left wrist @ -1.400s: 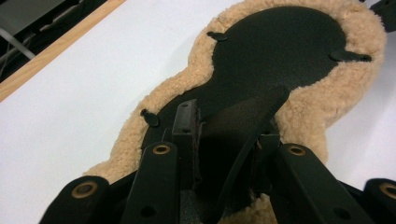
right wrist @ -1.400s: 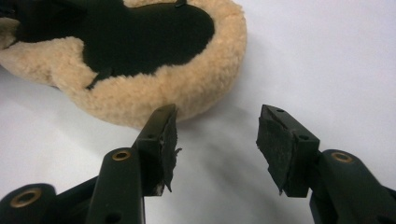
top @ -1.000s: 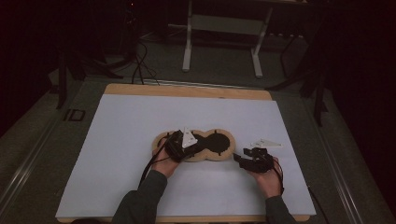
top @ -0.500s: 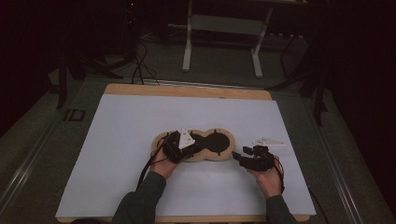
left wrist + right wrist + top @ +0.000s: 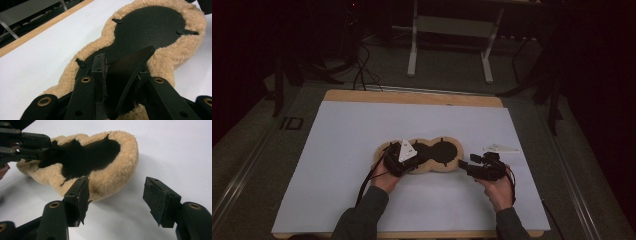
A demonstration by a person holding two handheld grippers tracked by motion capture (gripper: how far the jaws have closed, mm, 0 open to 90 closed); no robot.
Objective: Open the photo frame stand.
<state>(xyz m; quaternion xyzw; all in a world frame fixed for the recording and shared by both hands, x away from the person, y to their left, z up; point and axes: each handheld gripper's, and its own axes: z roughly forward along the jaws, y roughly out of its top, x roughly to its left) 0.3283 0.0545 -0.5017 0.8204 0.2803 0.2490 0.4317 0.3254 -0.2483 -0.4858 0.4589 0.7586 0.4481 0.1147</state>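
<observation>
High view: sheepskin insole [image 5: 422,155] flat mid-bench [image 5: 337,150], fleece down. My left fingers [image 5: 100,67] pinch black flap at its near end. My right gripper [image 5: 117,200], fingers spread and just widening, empty beside far end. Release half done; left yet to let go.

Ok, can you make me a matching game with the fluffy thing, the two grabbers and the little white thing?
Things:
1. fleecy pad
2. left gripper
3. right gripper
4. white flat piece

States:
A. jaws apart, nothing between them
B. tan fleece rim round a black middle
C. lying alone on the white sheet, beyond the right hand
D. jaws closed on a black flap

Pairs: 1-B, 2-D, 3-A, 4-C
</observation>
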